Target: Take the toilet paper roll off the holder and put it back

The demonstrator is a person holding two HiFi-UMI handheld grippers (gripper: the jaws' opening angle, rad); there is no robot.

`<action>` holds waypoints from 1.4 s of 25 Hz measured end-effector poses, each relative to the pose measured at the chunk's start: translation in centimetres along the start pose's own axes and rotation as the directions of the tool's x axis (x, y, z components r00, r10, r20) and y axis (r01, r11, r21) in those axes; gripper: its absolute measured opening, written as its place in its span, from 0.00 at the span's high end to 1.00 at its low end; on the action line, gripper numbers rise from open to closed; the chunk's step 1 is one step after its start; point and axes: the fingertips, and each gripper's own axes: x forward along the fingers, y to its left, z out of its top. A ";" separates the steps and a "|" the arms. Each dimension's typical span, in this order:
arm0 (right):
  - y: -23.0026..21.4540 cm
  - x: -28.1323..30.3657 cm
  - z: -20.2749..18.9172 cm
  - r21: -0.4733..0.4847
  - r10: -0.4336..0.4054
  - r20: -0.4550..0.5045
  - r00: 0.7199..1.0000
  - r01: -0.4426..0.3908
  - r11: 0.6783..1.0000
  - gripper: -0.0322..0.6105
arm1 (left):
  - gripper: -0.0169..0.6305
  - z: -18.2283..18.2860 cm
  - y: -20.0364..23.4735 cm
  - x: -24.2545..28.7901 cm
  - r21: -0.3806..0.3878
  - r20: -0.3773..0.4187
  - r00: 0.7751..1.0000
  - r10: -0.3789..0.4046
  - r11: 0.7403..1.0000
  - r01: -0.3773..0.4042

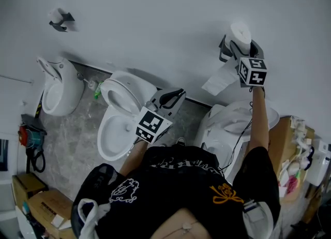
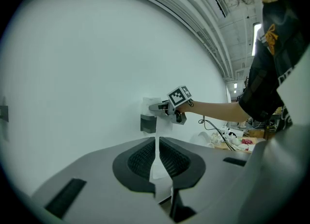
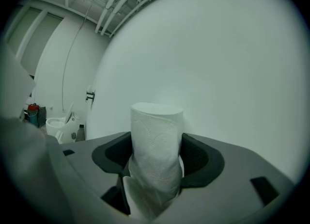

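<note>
- Up at the wall holder [image 1: 225,50], the right gripper [image 1: 242,50] clamps the toilet paper roll [image 3: 156,145] — a loose sheet [image 1: 220,80] hangs below
- Left gripper [image 2: 157,159] — jaws almost touching, nothing between

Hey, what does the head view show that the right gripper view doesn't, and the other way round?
Only the head view shows the left gripper, held back near the person's body, and the grey holder beside the toilet paper roll. Only the right gripper view shows that the right gripper has its jaws closed on the roll, a dark pad against each side. Both show the roll, the white wall and a second holder farther along it.
</note>
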 end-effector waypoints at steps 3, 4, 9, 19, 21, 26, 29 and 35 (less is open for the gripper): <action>-0.3 -0.2 -0.1 0.016 -0.030 -0.001 1.000 0.030 0.999 0.47 | 0.91 -0.1 0.4 -0.3 -0.005 0.001 1.000 0.003 1.000 -0.003; -0.4 -0.4 -0.1 0.022 -0.044 0.000 0.999 0.044 0.999 0.47 | 0.91 -0.1 0.6 -0.4 -0.007 0.001 1.000 0.004 1.000 -0.004; -1.0 -2.0 0.0 0.047 -0.093 0.010 0.996 0.092 0.995 0.44 | 0.91 -0.5 0.8 -1.0 -0.013 -0.003 1.000 0.001 1.000 -0.001; 2.7 -8.5 0.9 0.124 -0.091 0.081 0.993 0.080 0.989 0.45 | 0.91 -1.3 -0.7 -3.4 -0.023 -0.014 0.999 -0.032 0.999 0.032; 4.3 -9.7 0.8 0.131 -0.075 0.086 0.993 0.064 0.989 0.46 | 0.91 -1.5 -1.0 -4.1 -0.025 -0.019 0.999 -0.038 0.999 0.037; 8.7 -12.3 -0.5 0.160 -0.042 0.072 0.997 0.031 0.987 0.50 | 0.91 -1.9 -2.2 -5.9 -0.021 -0.015 0.998 -0.061 0.998 0.061; 11.6 -13.7 -1.7 0.181 -0.023 0.050 0.998 0.014 0.983 0.52 | 0.91 -2.5 -2.8 -7.3 -0.024 -0.017 0.997 -0.069 0.997 0.068; 17.8 -16.7 -4.9 0.227 0.013 0.005 1.000 -0.014 0.974 0.59 | 0.91 -4.7 -3.9 -9.9 -0.048 -0.041 0.995 -0.095 0.995 0.093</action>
